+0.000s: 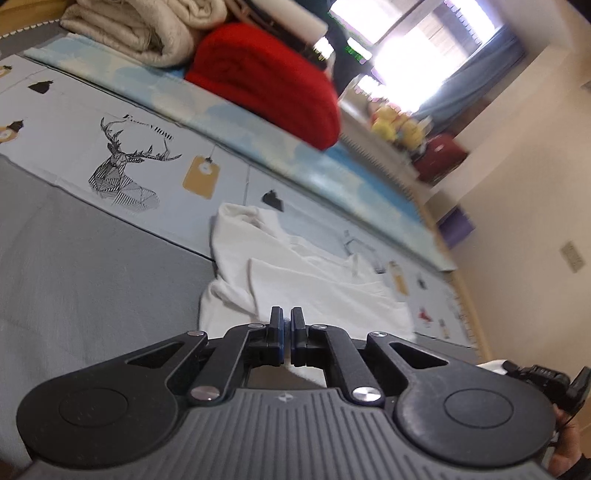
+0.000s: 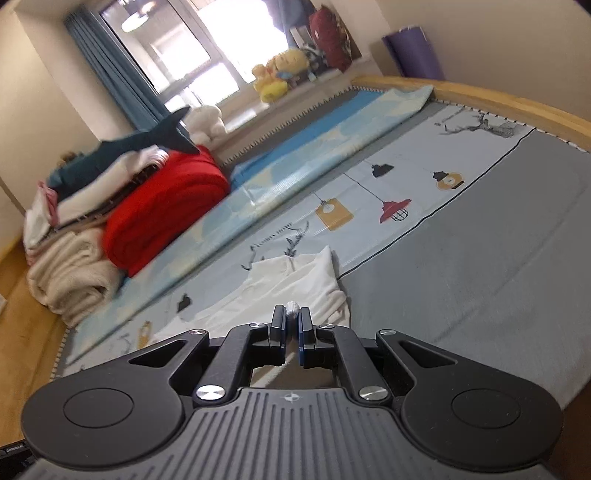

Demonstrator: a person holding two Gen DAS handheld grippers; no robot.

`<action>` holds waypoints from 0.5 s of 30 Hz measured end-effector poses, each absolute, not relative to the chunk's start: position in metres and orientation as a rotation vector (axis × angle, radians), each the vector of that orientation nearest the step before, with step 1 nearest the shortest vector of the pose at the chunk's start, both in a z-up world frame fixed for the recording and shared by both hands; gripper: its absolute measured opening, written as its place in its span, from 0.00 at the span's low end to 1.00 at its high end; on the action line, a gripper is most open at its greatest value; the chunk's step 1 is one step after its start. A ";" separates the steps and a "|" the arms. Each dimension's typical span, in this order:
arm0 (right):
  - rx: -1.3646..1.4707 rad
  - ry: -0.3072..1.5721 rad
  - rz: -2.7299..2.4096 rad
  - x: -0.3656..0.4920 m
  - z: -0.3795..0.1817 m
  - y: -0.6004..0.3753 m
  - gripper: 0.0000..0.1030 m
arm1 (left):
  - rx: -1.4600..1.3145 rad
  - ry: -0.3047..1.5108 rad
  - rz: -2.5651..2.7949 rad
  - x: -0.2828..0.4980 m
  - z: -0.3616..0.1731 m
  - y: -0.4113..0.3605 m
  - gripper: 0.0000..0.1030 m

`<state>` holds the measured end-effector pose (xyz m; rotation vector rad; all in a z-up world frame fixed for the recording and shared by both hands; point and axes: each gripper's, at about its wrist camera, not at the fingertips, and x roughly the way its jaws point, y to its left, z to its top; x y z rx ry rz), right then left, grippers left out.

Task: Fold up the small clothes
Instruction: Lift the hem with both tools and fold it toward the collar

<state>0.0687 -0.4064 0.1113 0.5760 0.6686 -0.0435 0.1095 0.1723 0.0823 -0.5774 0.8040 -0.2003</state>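
While both views tilt across the bed, the left wrist view takes in, at far left, a rolled cream fleece blanket [image 1: 144,33] with a nubbly pile, then a folded red knitted blanket [image 1: 269,81] beside it, both on a pale blue strip of quilt [image 1: 332,166]. Below them lies the printed bed sheet [image 1: 74,258], smooth grey cloth bordered by a light band with a line-drawn deer head and hanging lamps. The small white cotton garment [image 1: 295,273] lies rumpled on that sheet, soft folds bunched at its left edge, spreading just beyond the tips of the left hand-held gripper [image 1: 287,317]; its black fingers [image 1: 275,325] stand together, and white cloth shows under them, though whether it is pinched I cannot tell. At the far right edge a hand [image 1: 565,443] shows.

In the right wrist view the same blankets sit at left, a dark blue shark plush [image 2: 147,144] on top. The garment reaches up the sheet ahead of the right hand-held gripper [image 2: 291,319], whose fingers are clamped on a small pale wad of the fabric; the grey sheet runs off right to a wooden bed rim [image 2: 480,96]
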 end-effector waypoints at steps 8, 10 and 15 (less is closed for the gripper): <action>0.508 0.785 -0.098 0.176 0.092 -0.397 0.05 | -0.395 0.877 -0.158 0.215 0.062 0.167 0.03; 0.475 0.803 -0.091 0.196 0.082 -0.390 0.05 | -0.402 0.935 -0.124 0.231 0.045 0.169 0.03; 0.414 0.883 -0.112 0.230 0.045 -0.378 0.05 | -0.291 1.052 -0.087 0.262 0.019 0.154 0.03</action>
